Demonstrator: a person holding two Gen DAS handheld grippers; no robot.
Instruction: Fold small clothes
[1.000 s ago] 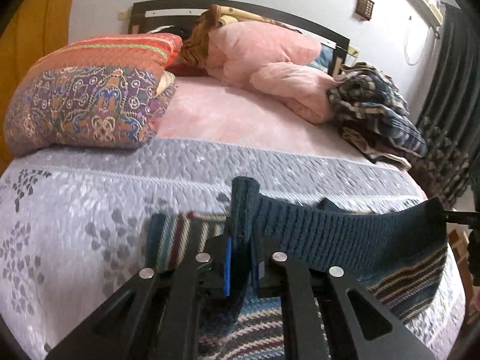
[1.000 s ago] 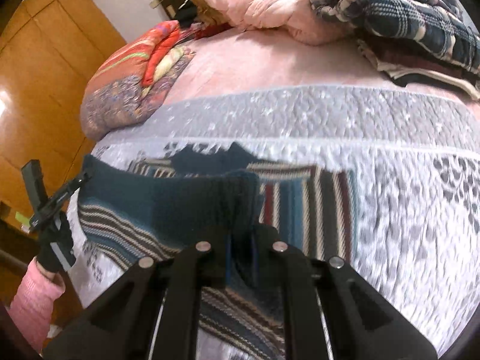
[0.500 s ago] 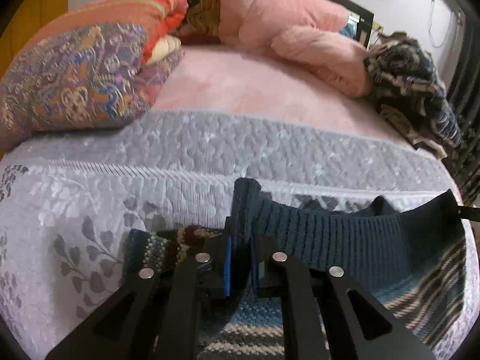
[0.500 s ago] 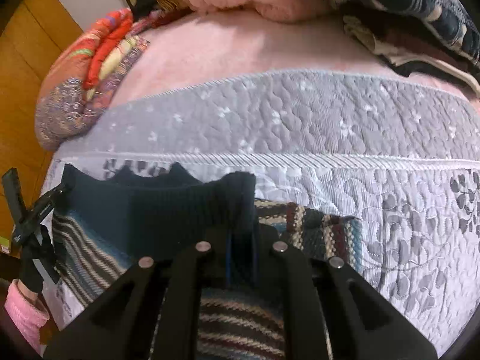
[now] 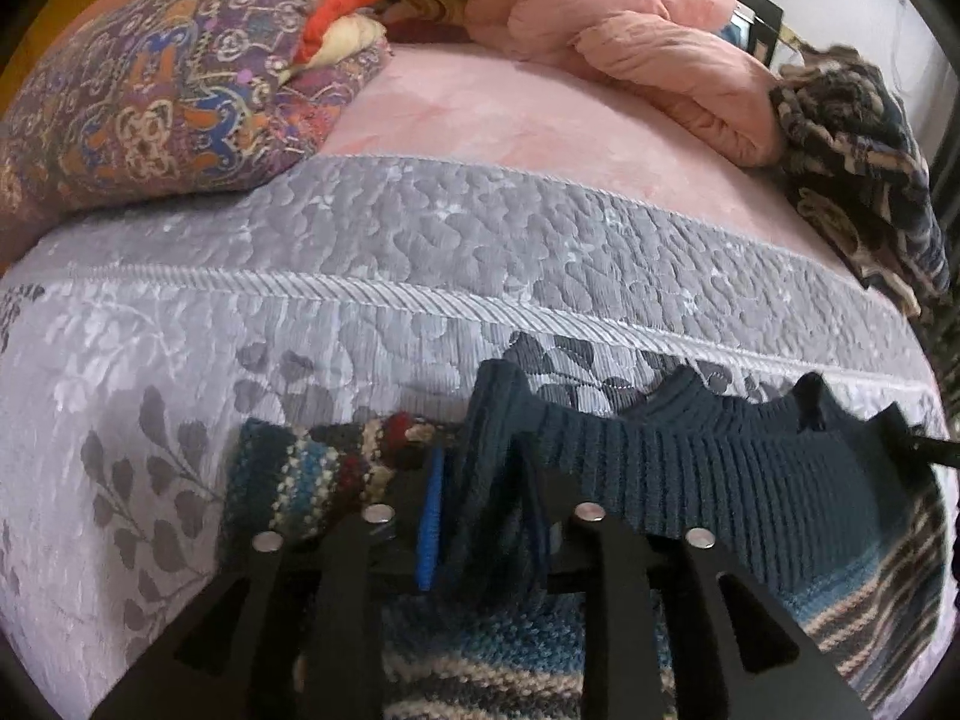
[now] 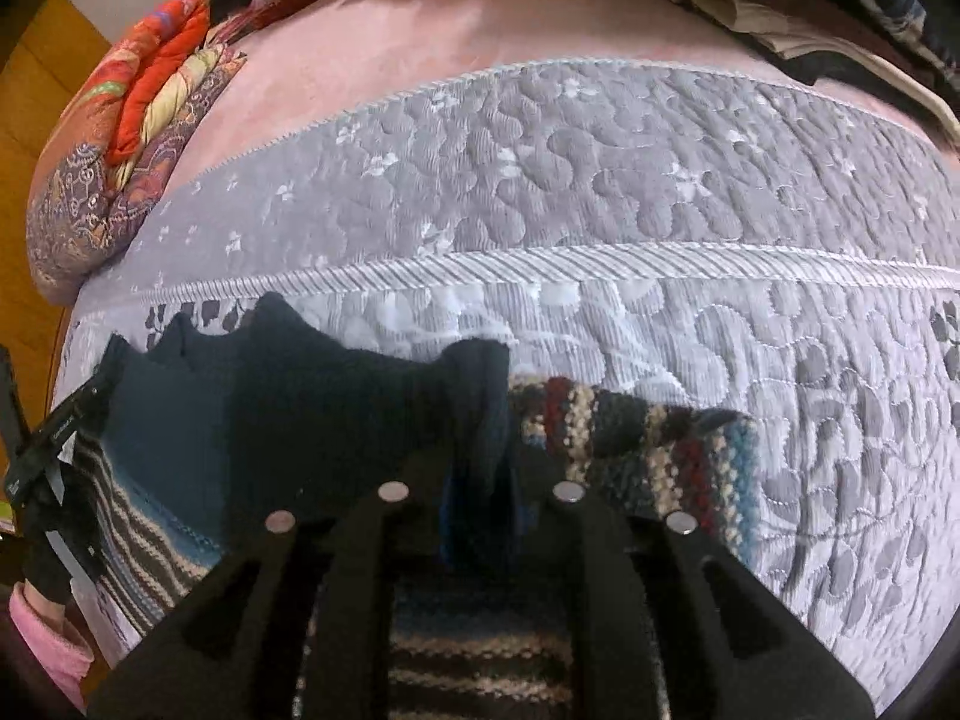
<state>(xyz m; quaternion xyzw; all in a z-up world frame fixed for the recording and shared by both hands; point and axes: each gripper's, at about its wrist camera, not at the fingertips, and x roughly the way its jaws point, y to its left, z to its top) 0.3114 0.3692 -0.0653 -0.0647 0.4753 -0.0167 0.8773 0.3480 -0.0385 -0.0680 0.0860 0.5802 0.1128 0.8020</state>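
Note:
A small knitted sweater with a dark teal ribbed hem and striped body lies low over the grey quilted bedspread. My left gripper is shut on one corner of the ribbed hem. The hem stretches rightwards to the other gripper's tip. In the right wrist view my right gripper is shut on the opposite hem corner of the sweater. A striped sleeve bunches left of the left gripper, and the other sleeve bunches right of the right gripper. The left gripper shows at the far left edge.
A patterned pillow and a pink quilt lie at the head of the bed. A checked blanket is piled at the right. A pink sleeve of the person shows at the lower left.
Both grippers have carried the hem forward over the sweater's body and down toward the bedspread. The striped sleeves have bunched up beside the fingers.

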